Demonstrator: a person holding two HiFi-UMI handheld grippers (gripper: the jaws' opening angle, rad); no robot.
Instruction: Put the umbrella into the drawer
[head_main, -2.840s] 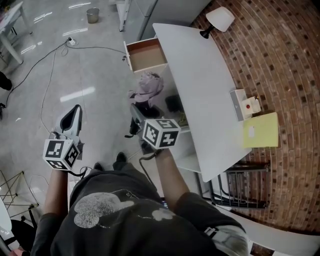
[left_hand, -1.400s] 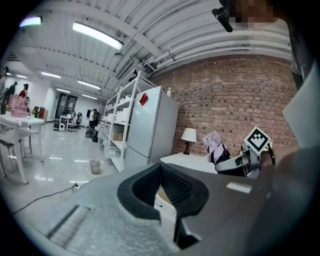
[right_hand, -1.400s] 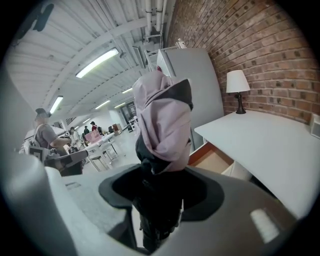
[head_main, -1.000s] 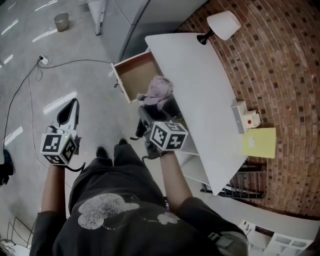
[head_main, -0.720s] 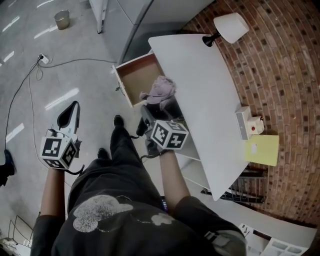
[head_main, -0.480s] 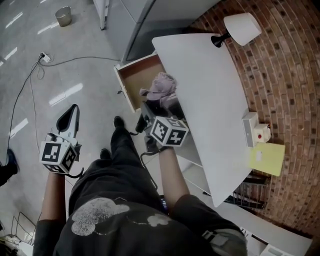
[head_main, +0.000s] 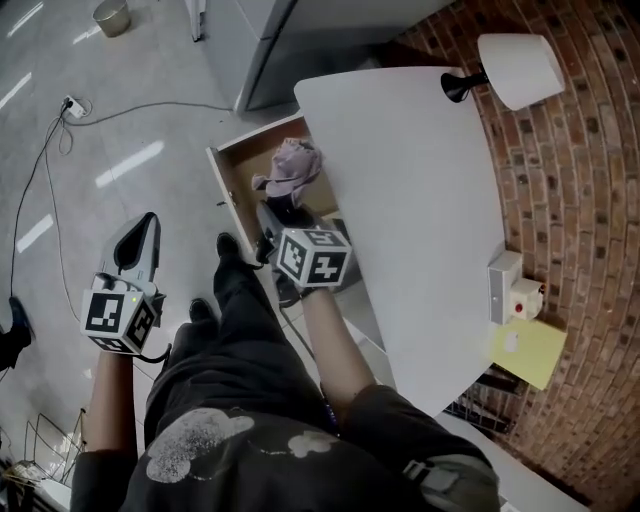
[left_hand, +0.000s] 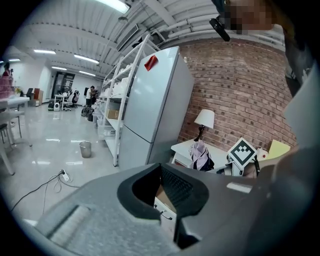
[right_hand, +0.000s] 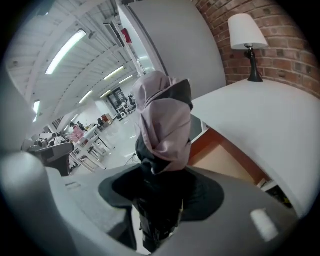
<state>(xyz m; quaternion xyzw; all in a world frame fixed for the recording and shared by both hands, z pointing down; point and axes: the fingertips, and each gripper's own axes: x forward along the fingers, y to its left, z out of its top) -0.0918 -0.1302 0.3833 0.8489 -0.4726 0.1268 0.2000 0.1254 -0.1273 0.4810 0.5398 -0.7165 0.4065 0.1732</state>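
Note:
The folded umbrella (head_main: 288, 170), lilac cloth over a black body, sticks out ahead of my right gripper (head_main: 276, 218), which is shut on its black lower part. It hangs over the open wooden drawer (head_main: 229, 178) at the end of the white table (head_main: 410, 190). In the right gripper view the umbrella (right_hand: 162, 125) rises from between the jaws of the right gripper (right_hand: 160, 175), with the drawer (right_hand: 227, 162) below and to the right. My left gripper (head_main: 145, 228) is held out over the floor to the left, its tips together with nothing between them. The left gripper view shows the left gripper (left_hand: 161, 167) and the umbrella (left_hand: 201, 156) beyond it.
A lamp (head_main: 518, 68) stands at the table's far end. A white box with a red button (head_main: 510, 290) and a yellow sheet (head_main: 527, 350) lie near the brick wall. A grey fridge (left_hand: 155, 100) stands beyond the drawer. A cable (head_main: 120, 108) runs across the floor.
Both grippers have moved forward and down. The umbrella, earlier beside the drawer's near corner, now hangs over its opening. The person has stepped closer.

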